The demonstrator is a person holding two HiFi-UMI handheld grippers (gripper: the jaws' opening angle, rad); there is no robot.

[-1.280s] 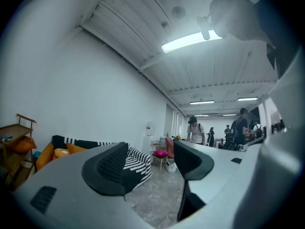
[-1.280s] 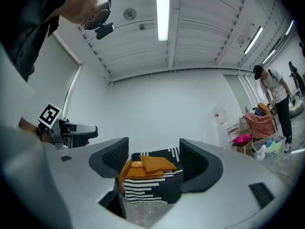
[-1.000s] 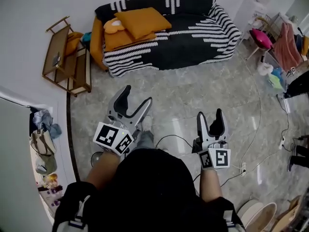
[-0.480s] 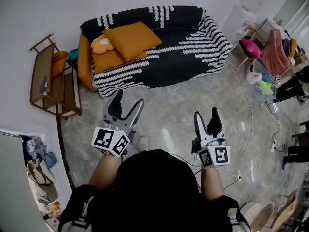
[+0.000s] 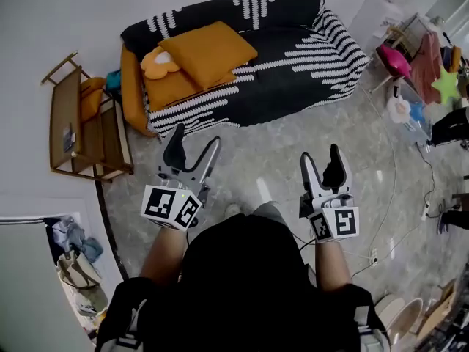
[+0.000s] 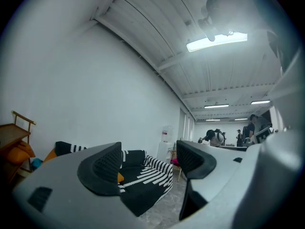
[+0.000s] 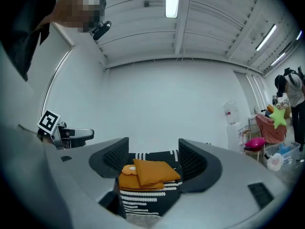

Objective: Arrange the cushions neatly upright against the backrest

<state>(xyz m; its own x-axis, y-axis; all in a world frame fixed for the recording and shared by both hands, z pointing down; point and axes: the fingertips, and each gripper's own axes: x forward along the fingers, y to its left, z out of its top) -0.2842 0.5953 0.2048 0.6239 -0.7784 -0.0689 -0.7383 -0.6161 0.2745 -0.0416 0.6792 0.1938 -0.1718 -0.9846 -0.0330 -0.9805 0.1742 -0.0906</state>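
I'm holding the left gripper [image 5: 195, 139] and right gripper [image 5: 321, 156] level toward the sofa [image 5: 293, 64] cushions [image 5: 209, 50], both empty and wide, left just opening further.

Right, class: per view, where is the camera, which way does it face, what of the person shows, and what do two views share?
Head view: on the person's head, looking down at floor and sofa; shows torso, forearms, left gripper, right gripper.
Left gripper view: on that gripper, level along its open jaws toward the sofa.
Right gripper view: on that gripper, level between open jaws at the orange cushions.
Shared: head and right gripper views both show those cushions lying flat.
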